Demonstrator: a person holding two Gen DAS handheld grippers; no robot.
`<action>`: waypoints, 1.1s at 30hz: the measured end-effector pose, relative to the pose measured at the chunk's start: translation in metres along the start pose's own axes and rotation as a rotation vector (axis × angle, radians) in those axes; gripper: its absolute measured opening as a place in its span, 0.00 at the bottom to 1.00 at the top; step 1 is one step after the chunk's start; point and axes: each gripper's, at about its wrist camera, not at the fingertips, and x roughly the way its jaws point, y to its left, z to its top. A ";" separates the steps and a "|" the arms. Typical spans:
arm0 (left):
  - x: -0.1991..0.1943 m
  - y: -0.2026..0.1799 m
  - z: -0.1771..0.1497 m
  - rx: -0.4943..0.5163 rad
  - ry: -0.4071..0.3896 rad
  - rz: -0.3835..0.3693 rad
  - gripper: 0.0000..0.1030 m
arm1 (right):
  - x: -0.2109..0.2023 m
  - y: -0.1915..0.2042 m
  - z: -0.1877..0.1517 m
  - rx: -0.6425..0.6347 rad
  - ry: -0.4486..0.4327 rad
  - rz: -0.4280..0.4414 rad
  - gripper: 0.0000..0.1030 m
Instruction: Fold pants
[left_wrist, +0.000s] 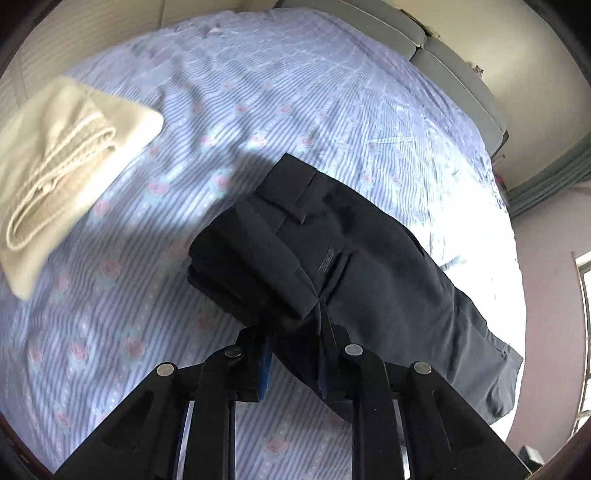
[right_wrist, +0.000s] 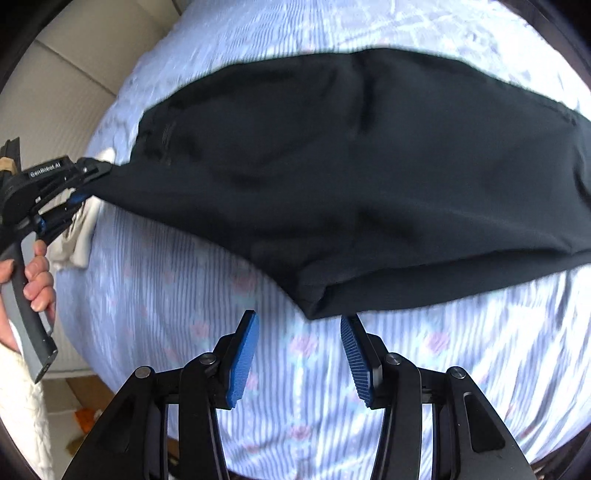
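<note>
While the left gripper (left_wrist: 295, 354) pinches a corner of the folded black fabric pants (left_wrist: 332, 258) on the striped blue floral bedsheet (left_wrist: 221, 110), only its view shows a folded cream towel (left_wrist: 62, 166); the right gripper (right_wrist: 299, 354) hangs spread, empty, beside the pants' hem.

pants (right_wrist: 351, 166): right end cut off, blurred | cream cloth (left_wrist: 55, 166): left edge cut off

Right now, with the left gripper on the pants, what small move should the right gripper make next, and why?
Probably ease the right gripper forward and close on the near corner of the pants. Its jaws stand open and empty just short of that edge, while the left gripper already pinches the other end.
</note>
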 end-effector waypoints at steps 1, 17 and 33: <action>-0.001 0.003 0.002 0.000 0.002 0.005 0.20 | -0.005 -0.001 0.001 0.008 -0.003 0.006 0.47; 0.000 0.004 -0.003 0.007 0.009 0.043 0.20 | -0.021 -0.008 0.017 -0.069 -0.047 0.035 0.47; 0.014 0.044 -0.045 -0.042 0.081 0.121 0.21 | 0.016 0.007 -0.010 -0.201 0.031 0.073 0.17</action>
